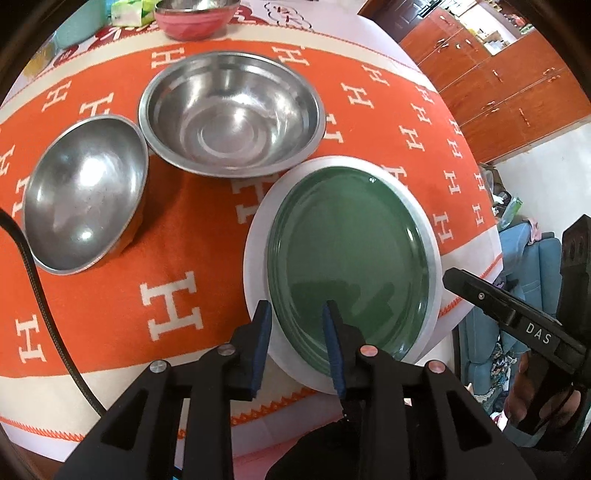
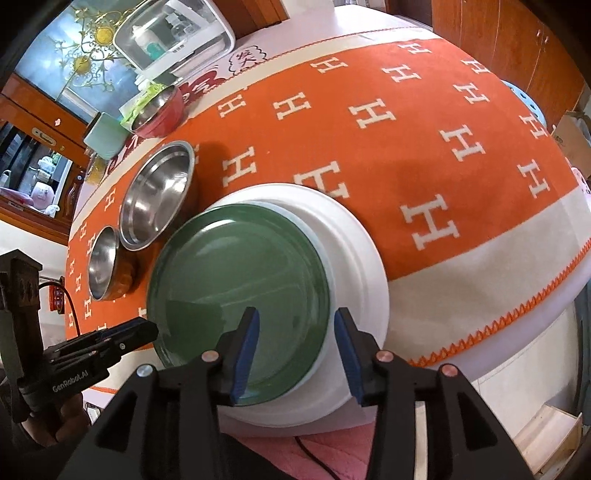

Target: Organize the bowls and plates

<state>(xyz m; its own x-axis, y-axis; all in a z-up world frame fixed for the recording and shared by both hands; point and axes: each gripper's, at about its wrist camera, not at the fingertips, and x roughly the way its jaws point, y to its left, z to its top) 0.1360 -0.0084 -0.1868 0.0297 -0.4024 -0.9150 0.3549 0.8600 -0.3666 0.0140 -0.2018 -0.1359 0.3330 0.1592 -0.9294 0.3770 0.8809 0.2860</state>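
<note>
A green plate point(image 1: 351, 254) lies stacked on a larger white plate point(image 1: 255, 266) at the table's near edge; both also show in the right wrist view, green point(image 2: 236, 280) on white point(image 2: 354, 266). A large steel bowl point(image 1: 231, 114) and a smaller steel bowl with an orange outside point(image 1: 85, 192) stand beyond on the left. My left gripper point(image 1: 297, 321) is open, its fingers astride the plates' near left rim. My right gripper point(image 2: 295, 328) is open over the plates' near right rim. Neither holds anything.
An orange cloth with white H marks point(image 1: 177, 236) covers the table. A pink bowl point(image 1: 194, 16) with a steel lining, a pale green container point(image 2: 105, 136) and a clear box point(image 2: 173, 33) stand at the far edge. Wooden cabinets point(image 1: 509, 81) are behind.
</note>
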